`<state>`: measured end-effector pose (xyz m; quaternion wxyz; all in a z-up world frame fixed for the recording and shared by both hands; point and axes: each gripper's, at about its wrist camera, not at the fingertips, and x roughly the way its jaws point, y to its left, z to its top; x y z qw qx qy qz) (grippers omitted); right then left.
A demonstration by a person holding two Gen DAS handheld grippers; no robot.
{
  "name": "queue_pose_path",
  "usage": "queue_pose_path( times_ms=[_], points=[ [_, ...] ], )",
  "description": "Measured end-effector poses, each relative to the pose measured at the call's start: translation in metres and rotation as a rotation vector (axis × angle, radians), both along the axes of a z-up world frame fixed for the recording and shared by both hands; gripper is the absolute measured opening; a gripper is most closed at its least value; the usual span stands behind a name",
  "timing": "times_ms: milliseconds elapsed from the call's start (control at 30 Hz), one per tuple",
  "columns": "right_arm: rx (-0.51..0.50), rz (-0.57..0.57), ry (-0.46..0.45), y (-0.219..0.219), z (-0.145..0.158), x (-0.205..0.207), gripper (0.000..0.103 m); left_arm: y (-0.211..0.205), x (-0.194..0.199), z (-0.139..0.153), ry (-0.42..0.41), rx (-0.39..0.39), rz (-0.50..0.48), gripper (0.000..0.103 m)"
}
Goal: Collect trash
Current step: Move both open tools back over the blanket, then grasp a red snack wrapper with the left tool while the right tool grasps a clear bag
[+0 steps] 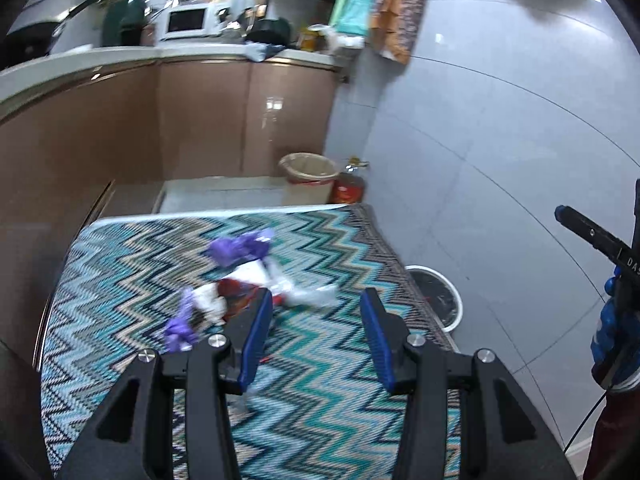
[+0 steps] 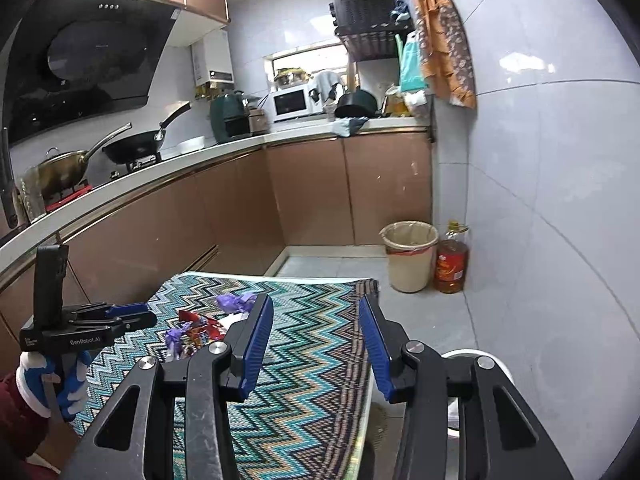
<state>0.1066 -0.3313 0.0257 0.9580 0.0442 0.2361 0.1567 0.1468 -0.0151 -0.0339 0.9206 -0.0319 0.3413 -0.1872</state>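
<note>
Over the zigzag tablecloth: left gripper and right gripper spread wide, empty; wrappers beside left gripper's fingers.

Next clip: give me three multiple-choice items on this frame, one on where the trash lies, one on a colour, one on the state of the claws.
1. Where does the trash pile lie?
A. On the zigzag-patterned table
B. In the lined bin
C. On the kitchen counter

2. What colour are the crumpled wrappers at the far end of the pile?
A. Green
B. Purple
C. Yellow

3. How do the left claw and right claw stand?
A. Both shut on trash
B. One open, one shut
C. Both open and empty

Answers:
1. A, the pile sits on the patterned top while the bin stands on the floor beyond.
2. B, they show purple in both views.
3. C, a wide gap between each pair of fingers, with nothing held.
</note>
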Motion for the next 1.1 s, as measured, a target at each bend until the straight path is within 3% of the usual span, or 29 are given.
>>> queue_pose_path(
  times_ms=[233, 600, 933, 1100],
  points=[
    [-0.009, 0.056, 0.054, 0.024, -0.020, 0.026, 0.043, 0.032, 0.018, -0.016, 0.022, -0.018, 0.064, 0.047],
    [-0.045, 0.171, 0.196, 0.068, -0.075, 0.084, 0.044, 0.024, 0.067, -0.070, 0.144, -0.005, 0.048, 0.047],
    [-0.066, 0.271, 0.317, 0.109, -0.129, 0.132, 0.044, 0.017, 0.100, -0.094, 0.186, -0.004, 0.032, 0.047],
    [-0.075, 0.319, 0.371, 0.126, -0.152, 0.153, 0.044, 0.018, 0.109, -0.103, 0.208, -0.008, 0.020, 0.029]
  ],
)
